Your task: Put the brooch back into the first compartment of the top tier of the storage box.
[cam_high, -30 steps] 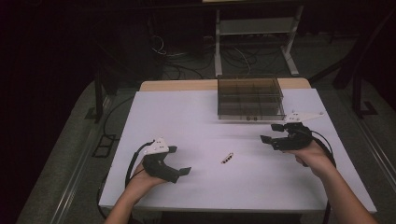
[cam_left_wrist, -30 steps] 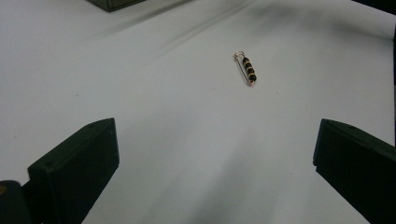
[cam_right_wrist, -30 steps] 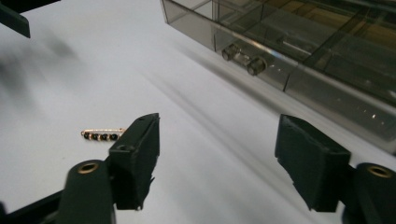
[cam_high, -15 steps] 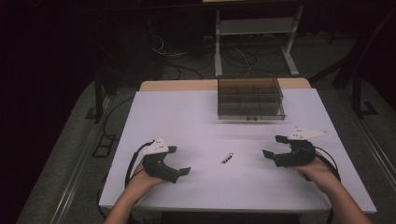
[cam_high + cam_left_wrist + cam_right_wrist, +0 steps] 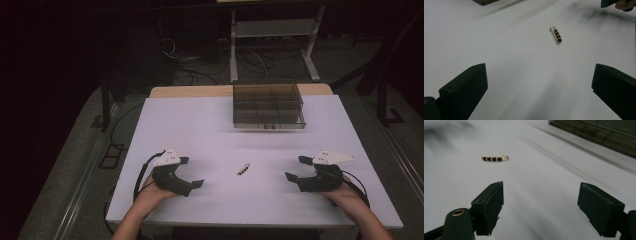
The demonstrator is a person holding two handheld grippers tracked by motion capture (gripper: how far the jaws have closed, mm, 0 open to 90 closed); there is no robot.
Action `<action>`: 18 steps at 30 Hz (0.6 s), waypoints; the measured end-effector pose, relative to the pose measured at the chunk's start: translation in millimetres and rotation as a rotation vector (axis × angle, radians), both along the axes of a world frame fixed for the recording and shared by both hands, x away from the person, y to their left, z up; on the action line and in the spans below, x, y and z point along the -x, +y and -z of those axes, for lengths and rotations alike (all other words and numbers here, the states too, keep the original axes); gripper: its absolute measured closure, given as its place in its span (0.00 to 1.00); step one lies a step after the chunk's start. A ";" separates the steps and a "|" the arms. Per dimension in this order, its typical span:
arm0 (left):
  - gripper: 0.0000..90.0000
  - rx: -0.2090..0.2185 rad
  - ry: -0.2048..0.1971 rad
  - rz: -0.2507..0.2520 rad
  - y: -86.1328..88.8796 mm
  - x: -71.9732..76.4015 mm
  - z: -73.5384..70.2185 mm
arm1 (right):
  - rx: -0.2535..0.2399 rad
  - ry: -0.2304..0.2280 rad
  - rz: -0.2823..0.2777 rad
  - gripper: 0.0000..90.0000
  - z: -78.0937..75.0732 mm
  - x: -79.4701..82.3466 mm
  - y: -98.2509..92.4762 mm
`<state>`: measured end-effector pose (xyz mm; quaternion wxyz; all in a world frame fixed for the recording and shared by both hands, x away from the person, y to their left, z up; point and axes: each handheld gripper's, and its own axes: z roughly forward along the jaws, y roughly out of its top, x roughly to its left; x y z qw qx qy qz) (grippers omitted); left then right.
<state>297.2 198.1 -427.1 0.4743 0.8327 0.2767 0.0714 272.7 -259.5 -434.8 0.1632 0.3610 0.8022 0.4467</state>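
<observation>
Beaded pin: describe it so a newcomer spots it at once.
On the white table, look nearer the person than the dark compartment box, midway between the left gripper and right gripper. The pin lies flat there: a thin gold bar carrying a row of black beads, the lone small loose item.

The white rectangular worktop (image 5: 210, 130) is evenly lit from above, while the room behind it sinks into near black. In the high view the picture is soft and grainy. Faint grey shadows lie under the smoky see-through plastic compartment box (image 5: 268, 106). In the left gripper view, a blurred shadow smears the worktop far ahead of the tool; the small gold pin with black beads (image 5: 556, 35) ahead of its tips stays fairly sharp.
</observation>
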 end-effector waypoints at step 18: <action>0.00 0.007 0.000 0.010 -4.5 -1.8 -0.4 | 0.015 0.007 -0.017 0.23 7.0 11.5 -0.5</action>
